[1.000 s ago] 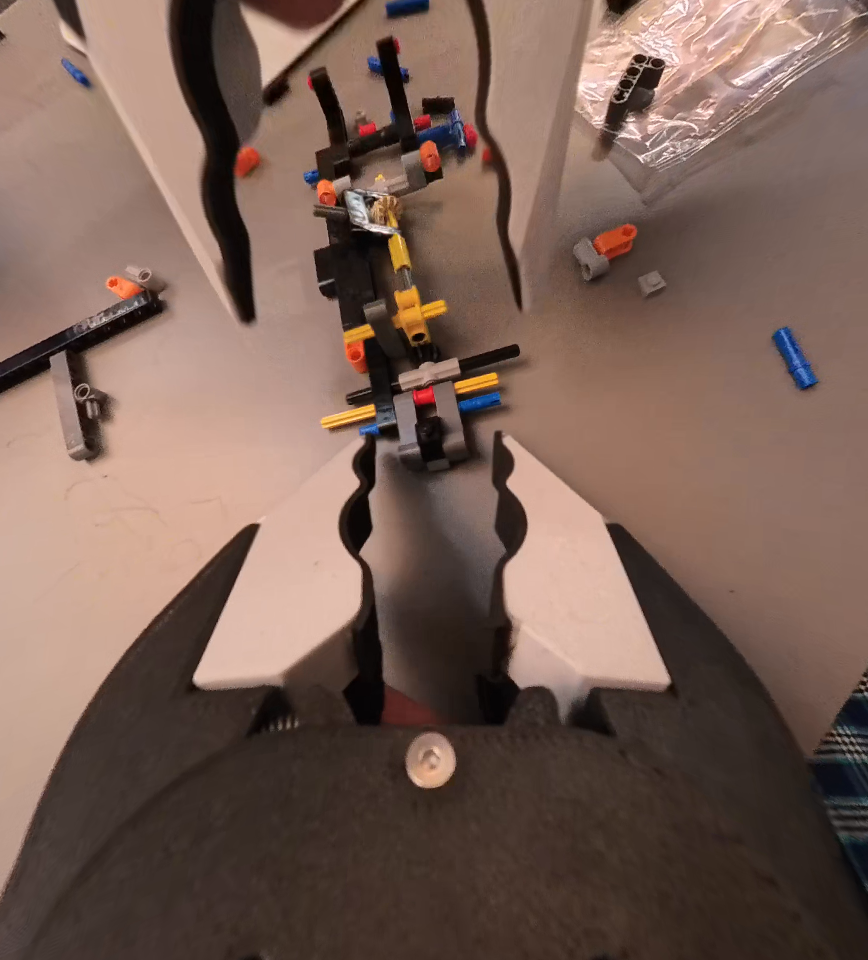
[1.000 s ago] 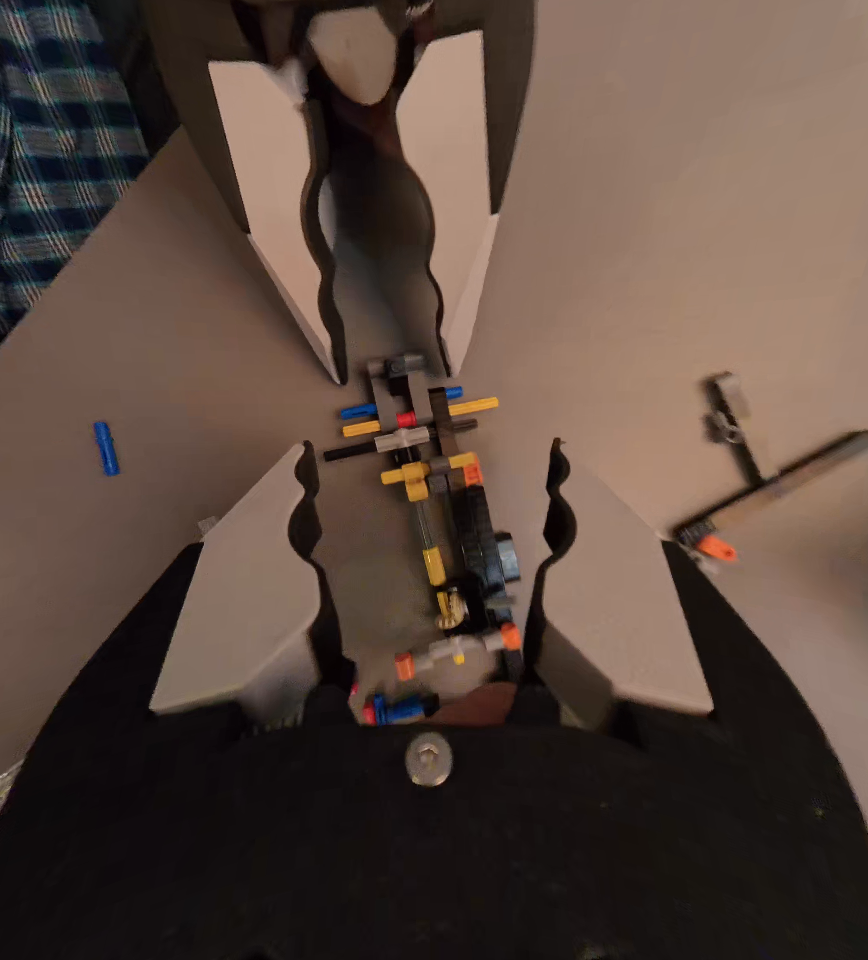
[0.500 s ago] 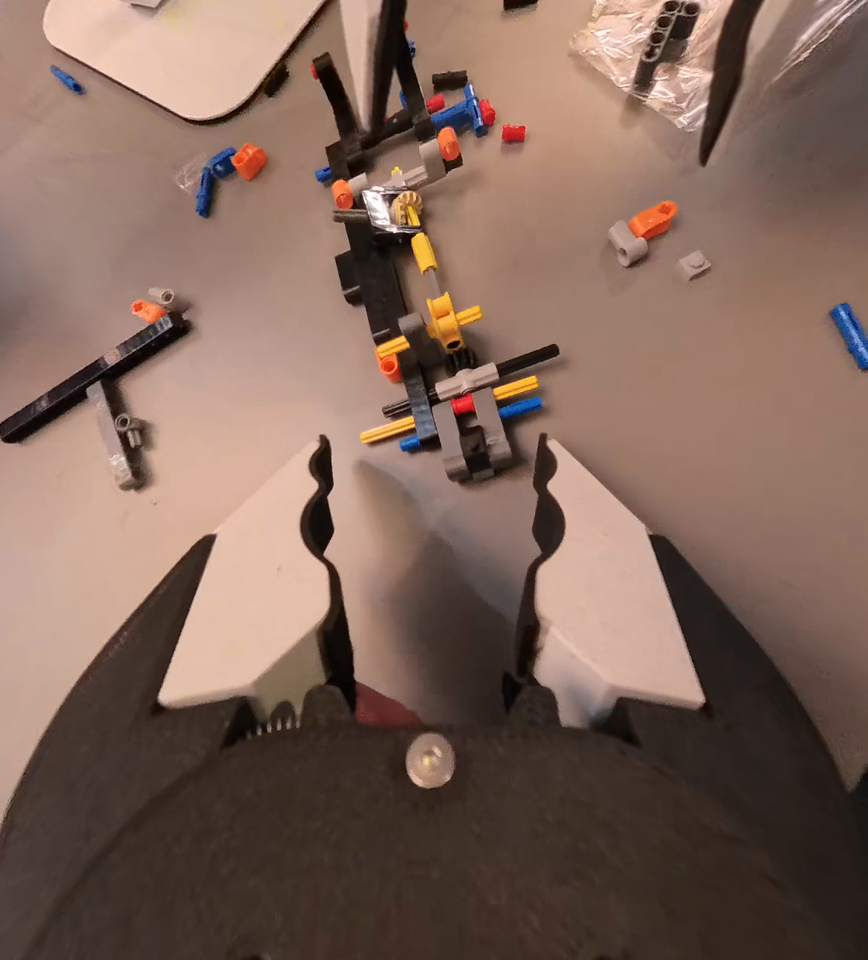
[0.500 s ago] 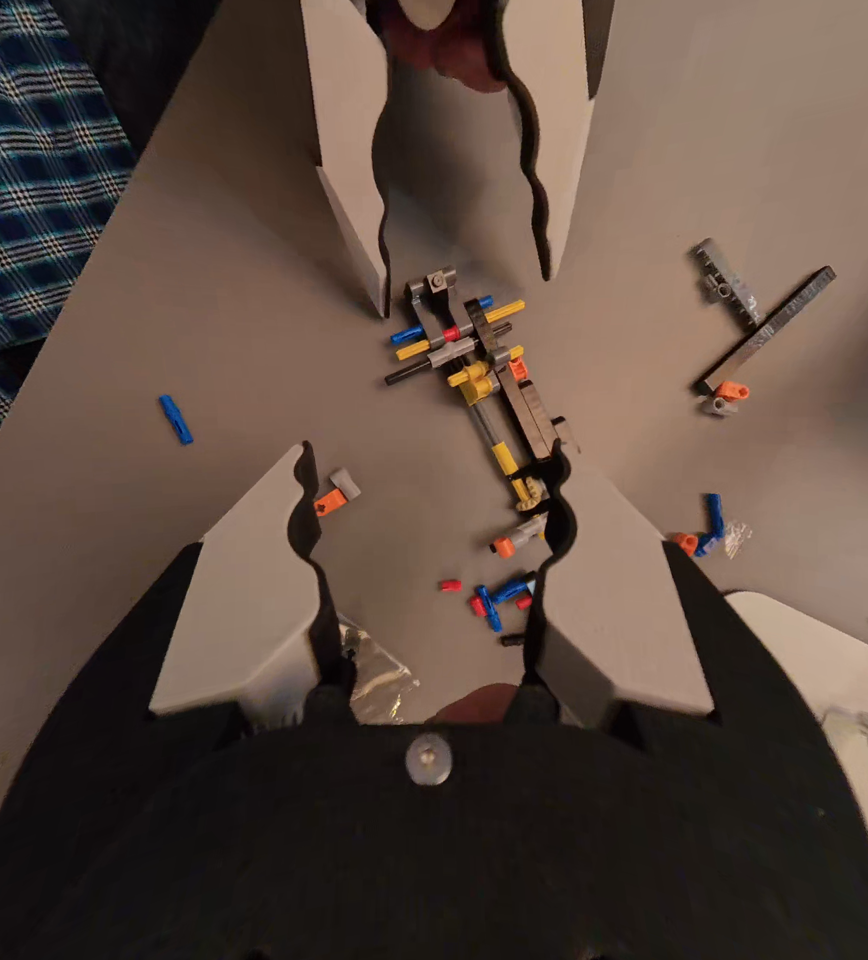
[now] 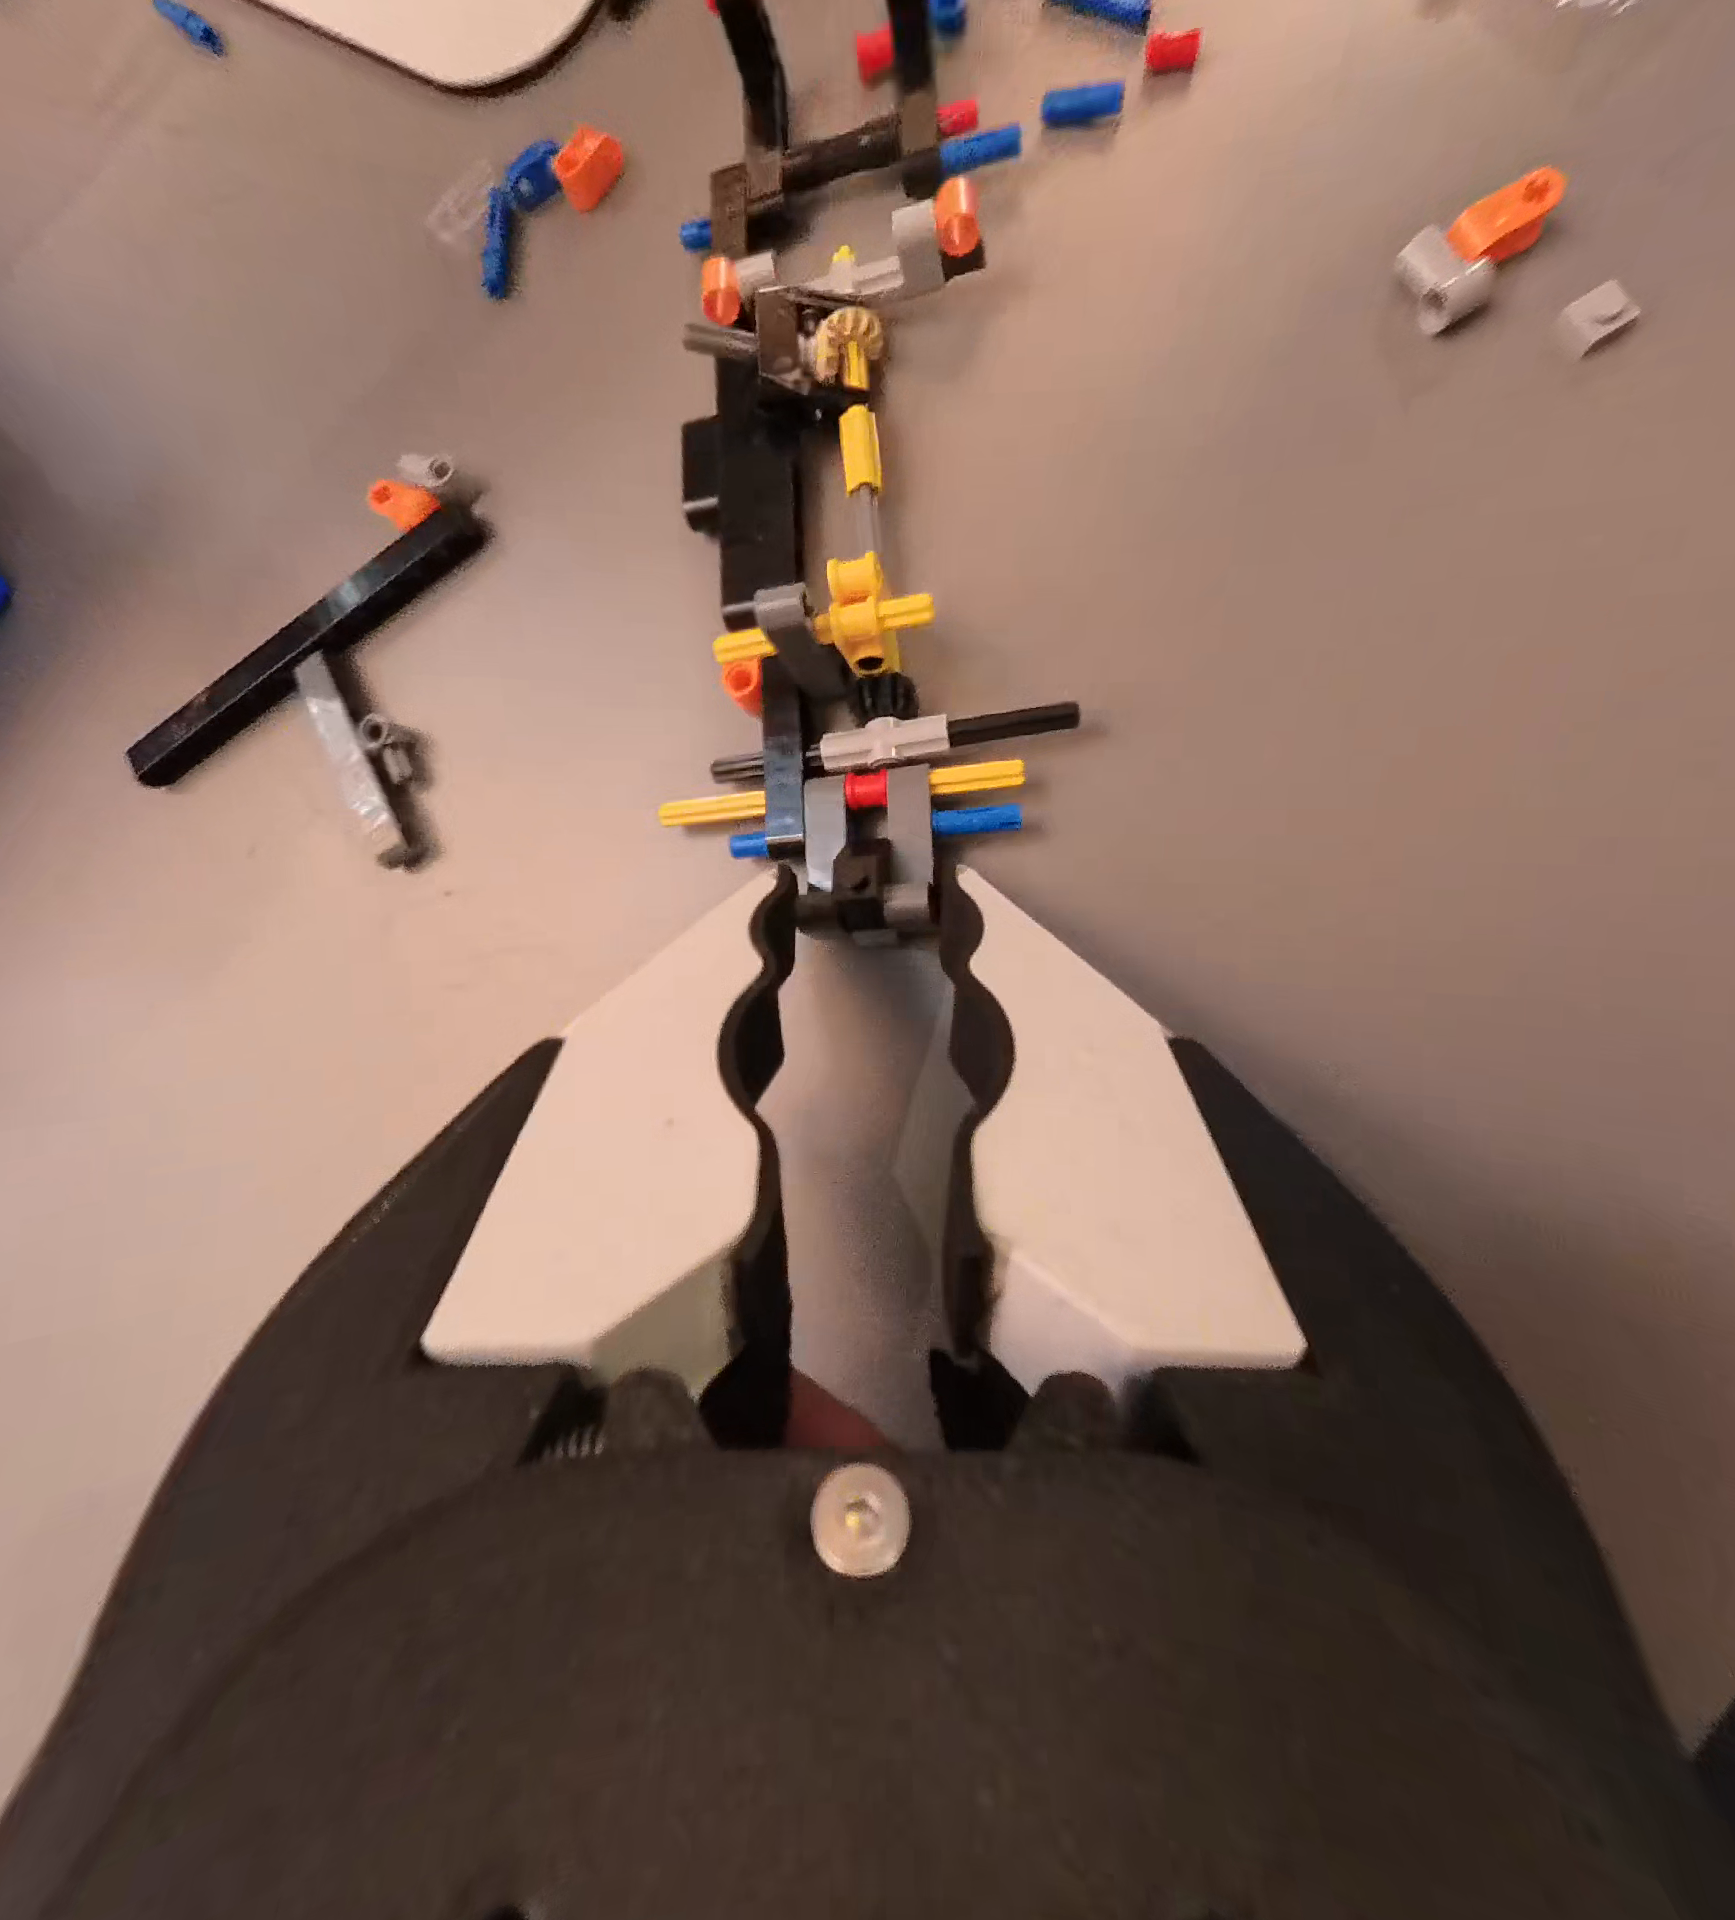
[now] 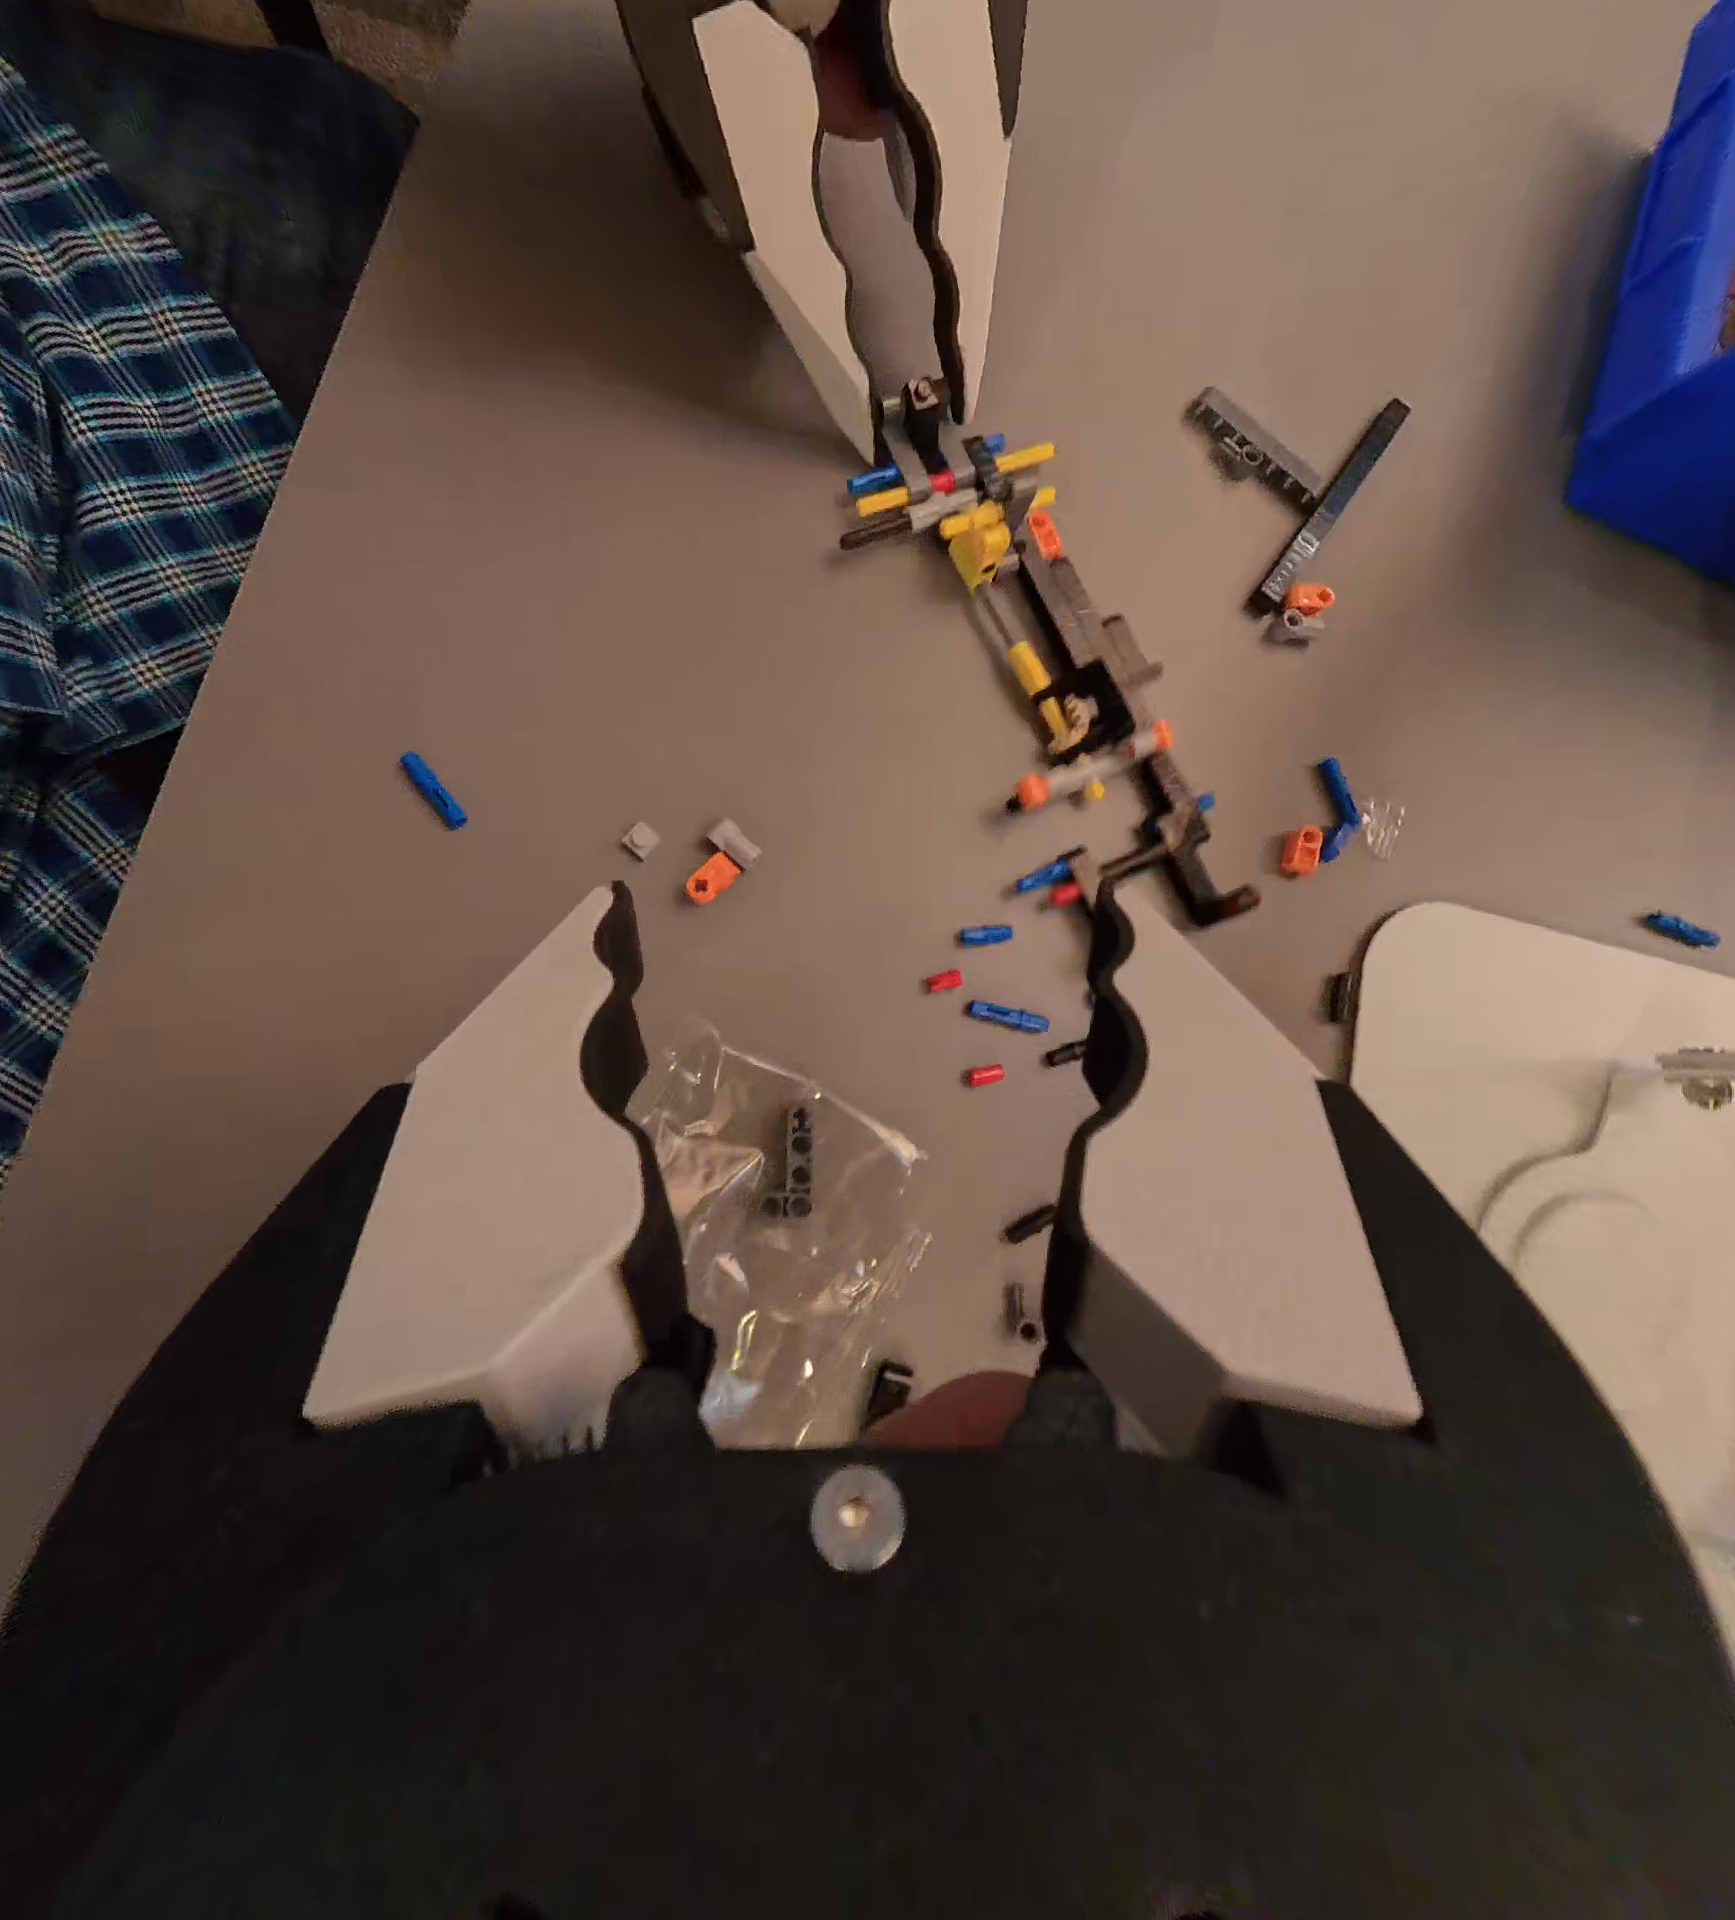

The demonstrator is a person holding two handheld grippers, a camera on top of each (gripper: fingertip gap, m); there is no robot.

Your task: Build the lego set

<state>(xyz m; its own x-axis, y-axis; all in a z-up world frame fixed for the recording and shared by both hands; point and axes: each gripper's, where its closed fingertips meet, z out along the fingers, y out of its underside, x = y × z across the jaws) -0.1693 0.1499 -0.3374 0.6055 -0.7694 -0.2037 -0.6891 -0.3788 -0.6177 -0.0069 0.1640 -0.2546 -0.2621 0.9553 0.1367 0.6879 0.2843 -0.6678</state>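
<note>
We find the left gripper (image 5: 863,894) closed on the near end of the chassis (image 5: 801,582), its tips pinching the grey end bracket (image 5: 868,842) from both sides. The chassis lies flat on the table (image 5: 1362,727), running straight away from that gripper. The right gripper (image 6: 858,914) hangs above the table with its jaws wide apart and nothing between them; below it lie a clear bag (image 6: 790,1174) holding a dark beam (image 6: 795,1153), and loose blue pins (image 6: 1003,1013) and red pins (image 6: 984,1075). A black beam (image 5: 302,644) with a grey piece attached lies well apart to one side of the chassis.

We judge the step in hand to be steadying the chassis with the left gripper while the right one fetches the next part. To do it well:

- Hold the bracket firmly but keep the chassis flat; lifting by one end could flex the long frame and unseat the yellow axle (image 5: 863,457).
- Avoid pressing the thin cross axles (image 5: 977,774) just beyond the tips.
- Close the right gripper squarely on a single loose part, clear of its neighbours.
- If the bagged beam is wanted, take it out of the bag first; the film is likely to slip.
</note>
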